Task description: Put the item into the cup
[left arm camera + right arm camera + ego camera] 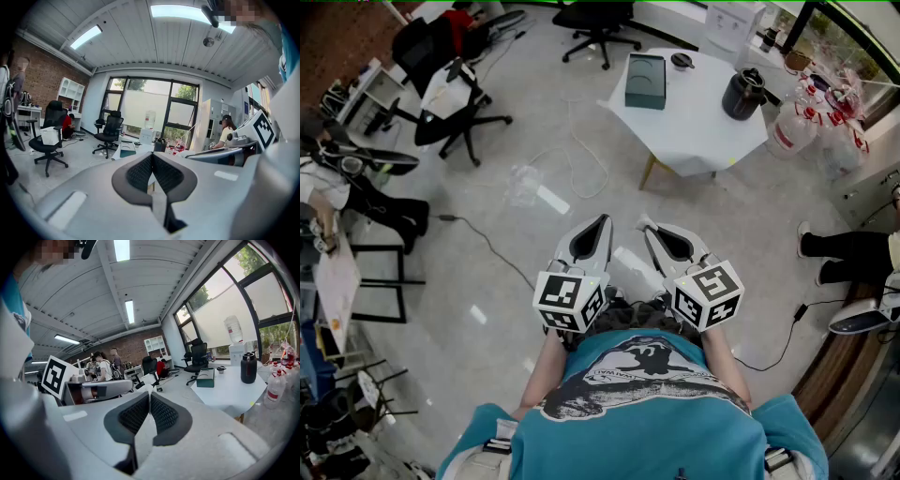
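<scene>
At the lower centre of the frame, the left gripper [600, 221] and the right gripper [645, 225] are held side by side above the grey floor [534, 281], each with its jaws drawn together. A white table [694, 127] is seen at upper right, on which a dark green box [645, 81] and a black jug [742, 94] are set apart.

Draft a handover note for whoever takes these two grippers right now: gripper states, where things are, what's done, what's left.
Left gripper: jaws together, empty, held at the waist.
Right gripper: the same.
The white table stands ahead, away from both, with a green box, a black jug and a small dark round container, possibly the cup; which thing is the item is unclear.
Done: nothing.
Left: go to the table, grasp the item, put it into the cup.
</scene>
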The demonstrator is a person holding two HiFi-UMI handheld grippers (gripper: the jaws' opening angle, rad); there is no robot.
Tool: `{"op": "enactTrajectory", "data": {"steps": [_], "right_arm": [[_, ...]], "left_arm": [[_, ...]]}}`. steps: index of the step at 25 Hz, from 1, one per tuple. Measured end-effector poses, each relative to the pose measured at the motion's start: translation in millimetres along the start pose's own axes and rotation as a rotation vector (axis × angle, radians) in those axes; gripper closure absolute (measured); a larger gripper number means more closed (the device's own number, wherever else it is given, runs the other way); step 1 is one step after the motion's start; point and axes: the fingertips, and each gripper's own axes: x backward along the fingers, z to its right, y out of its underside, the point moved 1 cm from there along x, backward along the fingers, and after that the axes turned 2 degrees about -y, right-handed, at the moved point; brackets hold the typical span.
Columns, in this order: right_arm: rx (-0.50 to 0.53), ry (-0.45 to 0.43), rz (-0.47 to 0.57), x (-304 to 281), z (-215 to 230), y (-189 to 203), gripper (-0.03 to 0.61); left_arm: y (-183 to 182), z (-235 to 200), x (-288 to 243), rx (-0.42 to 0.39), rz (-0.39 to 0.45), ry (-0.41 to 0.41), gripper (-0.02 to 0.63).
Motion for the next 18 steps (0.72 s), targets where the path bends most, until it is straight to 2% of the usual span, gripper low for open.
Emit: {"op": "enactTrajectory", "data": {"steps": [11,18], "right_arm": [[-0.008,0.017,0.015,11.0,18.2,1.3,0.565],[-0.007,0.032,0.016,31.6,43.8,2.4,0.565]], "left_arm": [[0.0,10.9,-12.0,-0.013,-0.006,-0.005,0.595],[1.6,35.7,-31.1,-0.020,-0.011,0.010,0.595]]}}
